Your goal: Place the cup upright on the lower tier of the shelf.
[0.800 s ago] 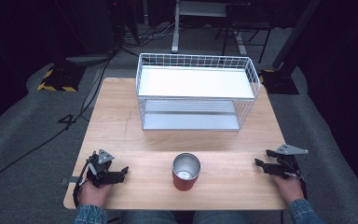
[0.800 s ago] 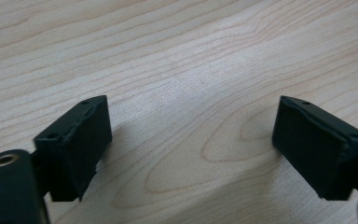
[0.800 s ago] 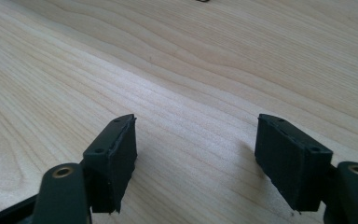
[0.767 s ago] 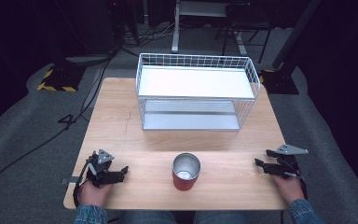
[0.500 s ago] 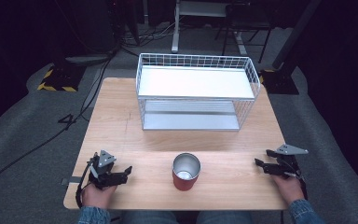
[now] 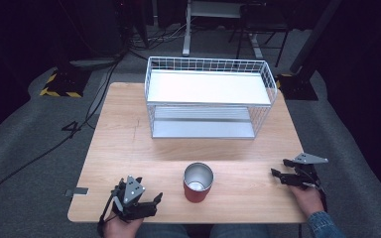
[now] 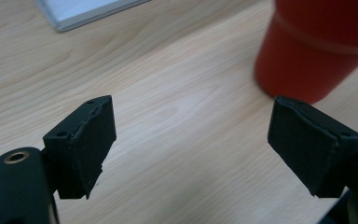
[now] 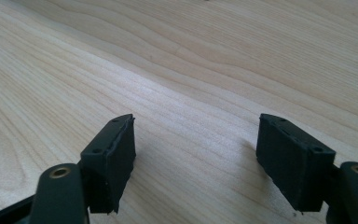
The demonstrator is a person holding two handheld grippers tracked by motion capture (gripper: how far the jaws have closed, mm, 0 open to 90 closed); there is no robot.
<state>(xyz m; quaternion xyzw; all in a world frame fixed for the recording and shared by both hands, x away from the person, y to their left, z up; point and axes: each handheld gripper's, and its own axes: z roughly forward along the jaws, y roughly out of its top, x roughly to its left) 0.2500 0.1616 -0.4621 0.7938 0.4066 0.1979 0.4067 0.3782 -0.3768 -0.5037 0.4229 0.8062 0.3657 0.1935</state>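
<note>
Your left tongs point(image 6: 155, 198) have nosed toward the red tumbler point(image 6: 198, 182), jaws spread and empty, right tongs point(image 6: 275, 173) likewise agape on the worktop point(image 6: 129, 148): likely approach begun.

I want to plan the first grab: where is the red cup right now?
In the high view the red cup stands upright near the table's front edge, between the two hands, in front of the white wire rack.

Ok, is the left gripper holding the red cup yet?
No, in the left gripper view the left gripper stands open over bare wood, with the red cup ahead of it and untouched.
</note>
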